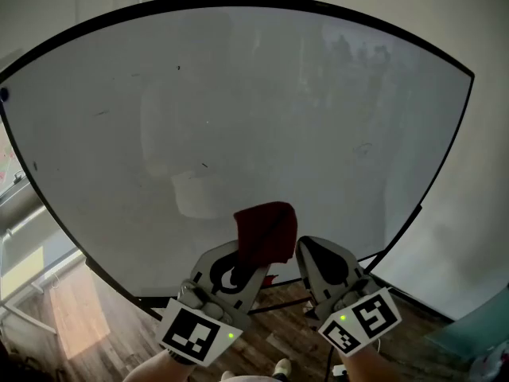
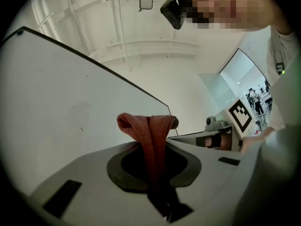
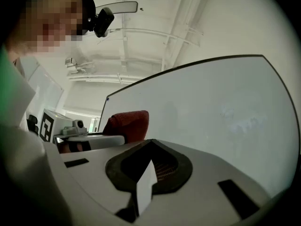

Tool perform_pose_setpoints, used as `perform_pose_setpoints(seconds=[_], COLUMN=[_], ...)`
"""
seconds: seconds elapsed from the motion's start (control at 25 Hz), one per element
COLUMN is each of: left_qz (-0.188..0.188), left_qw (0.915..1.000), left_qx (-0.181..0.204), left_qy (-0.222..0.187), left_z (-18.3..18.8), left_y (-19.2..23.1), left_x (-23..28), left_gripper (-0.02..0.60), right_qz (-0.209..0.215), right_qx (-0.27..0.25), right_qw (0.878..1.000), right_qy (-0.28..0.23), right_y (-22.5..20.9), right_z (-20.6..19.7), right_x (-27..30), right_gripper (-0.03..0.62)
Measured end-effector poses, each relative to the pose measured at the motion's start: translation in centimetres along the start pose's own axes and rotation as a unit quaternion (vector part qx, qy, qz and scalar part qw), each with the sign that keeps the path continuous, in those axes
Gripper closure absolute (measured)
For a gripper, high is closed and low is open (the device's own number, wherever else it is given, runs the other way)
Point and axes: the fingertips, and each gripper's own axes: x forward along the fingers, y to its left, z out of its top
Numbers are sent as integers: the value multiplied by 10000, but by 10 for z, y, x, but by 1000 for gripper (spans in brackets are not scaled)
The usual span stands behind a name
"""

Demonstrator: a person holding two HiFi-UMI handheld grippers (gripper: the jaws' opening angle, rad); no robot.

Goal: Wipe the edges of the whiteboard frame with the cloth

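Left gripper view: cloth [image 2: 148,127] clamped between left tongs [image 2: 154,150], near whiteboard [image 2: 61,107].

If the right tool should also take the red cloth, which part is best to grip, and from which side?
Probably the free folded top of the cloth, from its right. That part stands clear above the left tool, which is shut on its lower end, and the right tool is just beside that edge.

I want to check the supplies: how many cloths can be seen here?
1. The red cloth is clamped in the left gripper, before the whiteboard. More could lie outside the views.
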Motion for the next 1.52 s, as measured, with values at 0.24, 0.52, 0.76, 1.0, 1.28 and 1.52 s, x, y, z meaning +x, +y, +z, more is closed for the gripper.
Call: perform_pose_setpoints(seconds=[0.24,0.52,0.76,1.0,1.28,1.52], left_qz=[54,199,260,289,338,334], left_qw=[9992,9975,9962,9958,9953,9950], left_qx=[-395,-651,-789,-825,-857,-889], left_qy=[101,163,269,271,311,319], left_z=[-32,-54,-67,-70,-74,-74], left_y=[-4,3,-1,-2,0,0], left_x=[-37,-59,-66,-66,-66,-65], left_gripper=[517,517,517,517,517,517], right_qz=[-13,-138,-151,-95,-103,-96], right_qx=[296,443,453,398,362,390], right_qw=[9991,9981,9975,9976,9977,9975], right_qy=[295,412,519,561,572,574], right_y=[28,43,46,49,47,49], right_z=[-49,-75,-83,-84,-83,-83], right_x=[-5,-1,-2,1,1,1], right_gripper=[592,592,592,592,592,592])
